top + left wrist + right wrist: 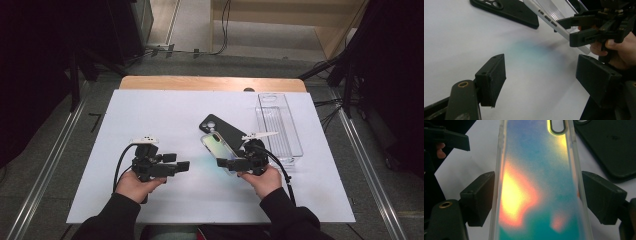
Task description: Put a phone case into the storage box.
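Note:
An iridescent clear phone case (215,142) is lifted and tilted over the white sheet, with my right gripper (223,162) shut on its long sides. In the right gripper view the case (536,157) runs up between both black pads (604,197), its camera cut-out at the top. A black phone case (223,128) lies flat just behind it, also seen in the right gripper view (609,145). My left gripper (183,166) hovers to the left, open and holding nothing, pointing at the right gripper (574,30) and the held case (549,18).
A clear ribbed plastic tray (278,122) stands at the back right of the white sheet (150,115). The wooden table edge (210,83) runs along the far side. Cables trail from both grippers toward the person's hands.

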